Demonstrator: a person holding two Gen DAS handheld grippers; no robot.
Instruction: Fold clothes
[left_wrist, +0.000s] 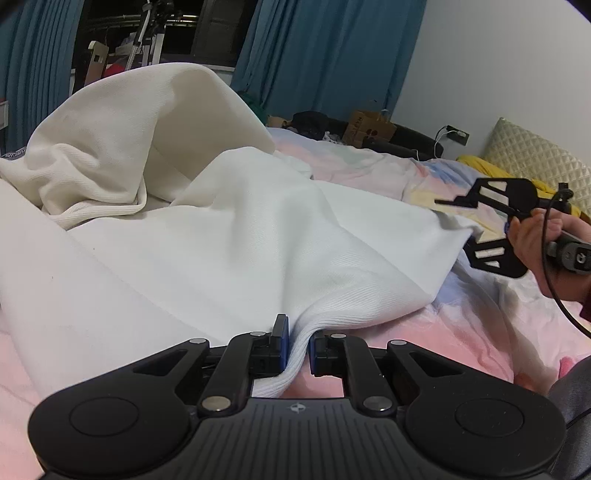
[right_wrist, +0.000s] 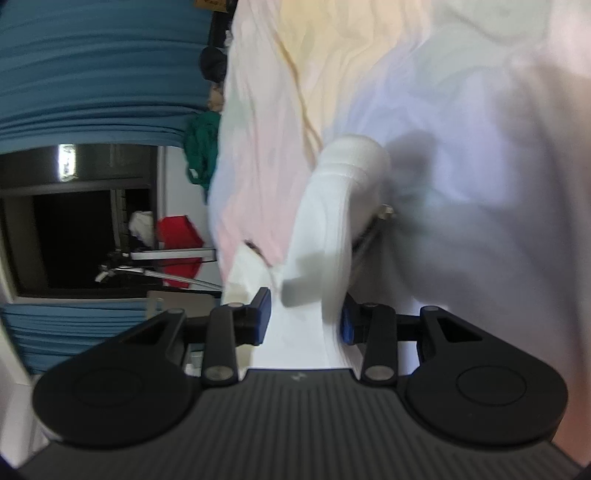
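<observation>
left wrist view: the left tool pinches a ribbed edge of the white garment between its narrow blue pads. the garment spreads over the pastel bed sheet, one part bunched up high at the left. at the right, a hand holds the right tool at the garment's far edge.

right wrist view: blurred and rolled sideways. the right tool has white cloth between its fairly wide pads; whether it grips, i cannot tell.
</observation>
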